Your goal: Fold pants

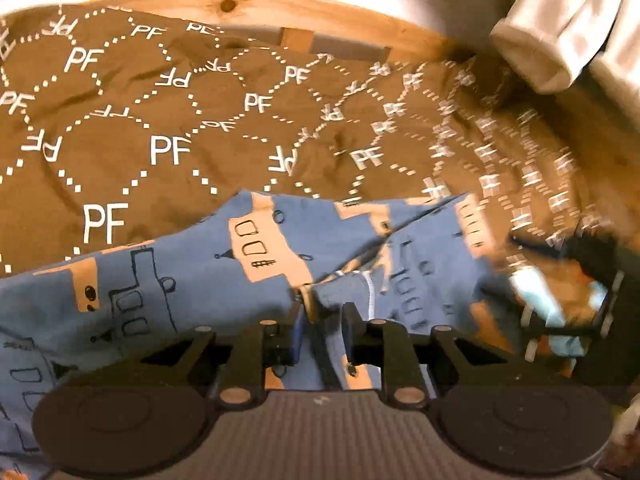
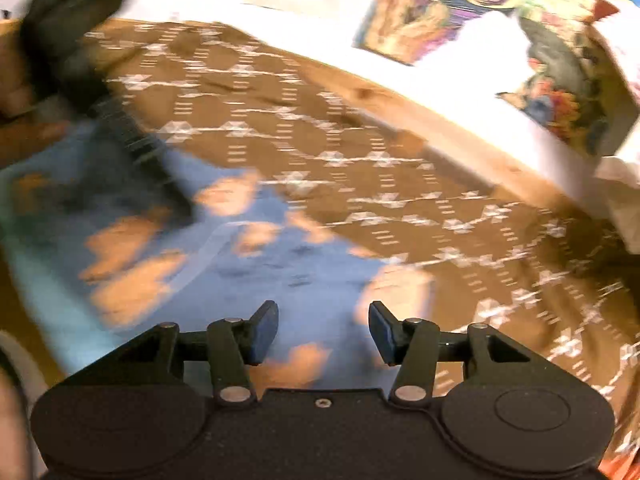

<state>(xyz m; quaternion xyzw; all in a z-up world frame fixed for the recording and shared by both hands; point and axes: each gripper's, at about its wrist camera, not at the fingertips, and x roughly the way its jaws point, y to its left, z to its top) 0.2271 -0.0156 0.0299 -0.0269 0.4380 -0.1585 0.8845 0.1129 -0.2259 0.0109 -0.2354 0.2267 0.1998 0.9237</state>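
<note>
The blue pants (image 1: pixel 192 276), printed with orange patches and line-drawn buildings, lie on a brown bedspread. My left gripper (image 1: pixel 324 330) sits low over them. Its jaws stand a little apart, with a bunched fold of the pants (image 1: pixel 340 288) at the fingertips and cloth showing in the gap; the pads do not press on it. My right gripper (image 2: pixel 324 330) hovers open over the pants (image 2: pixel 248 276), nothing between its fingers. The right wrist view is motion-blurred. The left gripper's dark body (image 2: pixel 120 120) crosses its upper left.
A brown bedspread (image 1: pixel 160 128) with white "PF" lettering covers the bed. A wooden bed frame (image 1: pixel 260 8) runs along the far edge. A pale rolled cushion (image 1: pixel 552 44) lies at the upper right. Colourful printed fabric (image 2: pixel 424 16) lies beyond the frame (image 2: pixel 448 136).
</note>
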